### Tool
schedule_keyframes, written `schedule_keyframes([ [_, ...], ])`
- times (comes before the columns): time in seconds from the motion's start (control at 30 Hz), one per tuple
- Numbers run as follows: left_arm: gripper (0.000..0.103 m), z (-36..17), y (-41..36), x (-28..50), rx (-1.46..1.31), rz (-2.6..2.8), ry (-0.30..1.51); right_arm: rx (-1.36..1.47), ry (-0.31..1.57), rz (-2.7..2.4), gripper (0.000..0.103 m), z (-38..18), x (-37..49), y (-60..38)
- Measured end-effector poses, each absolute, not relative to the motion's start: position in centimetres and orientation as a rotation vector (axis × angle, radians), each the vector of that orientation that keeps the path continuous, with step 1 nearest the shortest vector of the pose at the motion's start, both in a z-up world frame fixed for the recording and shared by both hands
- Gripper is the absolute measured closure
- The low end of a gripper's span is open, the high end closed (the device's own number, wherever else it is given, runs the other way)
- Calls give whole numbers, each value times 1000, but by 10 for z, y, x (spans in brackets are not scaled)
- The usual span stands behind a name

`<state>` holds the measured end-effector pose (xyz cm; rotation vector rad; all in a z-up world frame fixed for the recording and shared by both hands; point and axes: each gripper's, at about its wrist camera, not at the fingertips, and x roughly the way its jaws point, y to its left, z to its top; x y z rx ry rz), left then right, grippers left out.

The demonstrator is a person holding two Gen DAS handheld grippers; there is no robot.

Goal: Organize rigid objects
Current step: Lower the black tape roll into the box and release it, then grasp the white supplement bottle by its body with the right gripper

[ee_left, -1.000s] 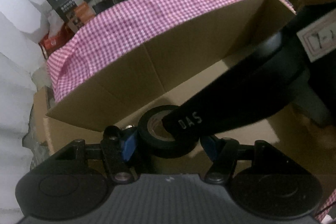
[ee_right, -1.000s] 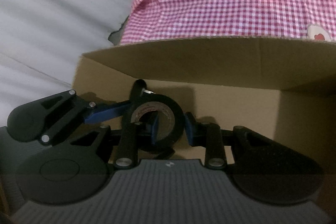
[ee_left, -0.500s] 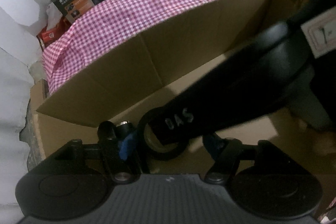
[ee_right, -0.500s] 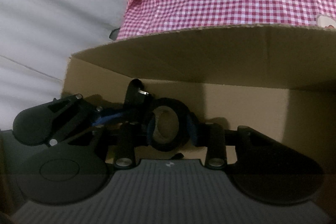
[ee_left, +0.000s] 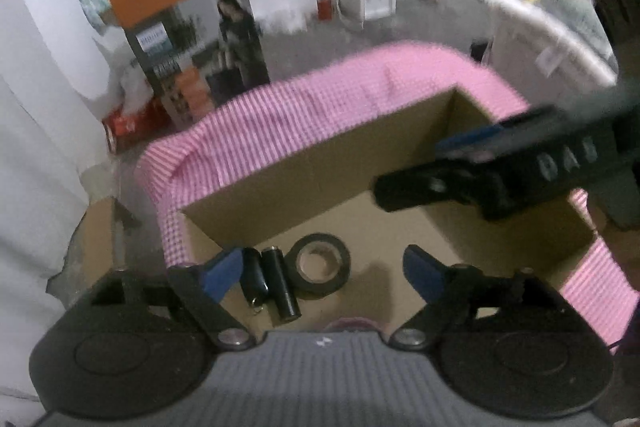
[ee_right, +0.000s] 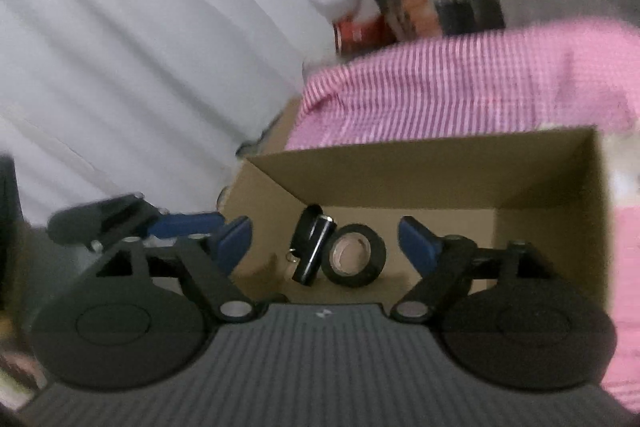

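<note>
1. We see our left gripper [ee_left: 324,267] with its jaws wide apart; they have just been opening, and nothing is between them.
2. We see our right gripper [ee_right: 324,241] wide apart too, its jaws just opened, pressing on nothing.
3. The black tape roll [ee_left: 321,263] lies flat on the floor of the cardboard box [ee_left: 320,163], free of both grippers.
4. Just beside the roll lies a black tube [ee_left: 282,282], and next to that a small black thing with a ring [ee_left: 254,277]. We cannot tell what it is.
5. The box sits on a pink checked cloth [ee_left: 280,115].
</note>
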<state>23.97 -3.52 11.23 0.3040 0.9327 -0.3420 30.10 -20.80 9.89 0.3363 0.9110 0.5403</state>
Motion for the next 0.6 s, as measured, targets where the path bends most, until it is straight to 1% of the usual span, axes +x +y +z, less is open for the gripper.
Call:
schedule_keyframes([
  [0.03,13,121,-30,230,281,-343,906,318,881,533,16,105,290,-210],
  [0.17,12,146,-8,191,178,-368,821,243,778,497,1,127,242,-215],
  [0.43,12,150,35,119,-22,-391,740,28,613,400,1,160,160,-203],
  [0.6,10,137,54,80,-38,-321,702,-157,546,348,1,171,121,-179],
])
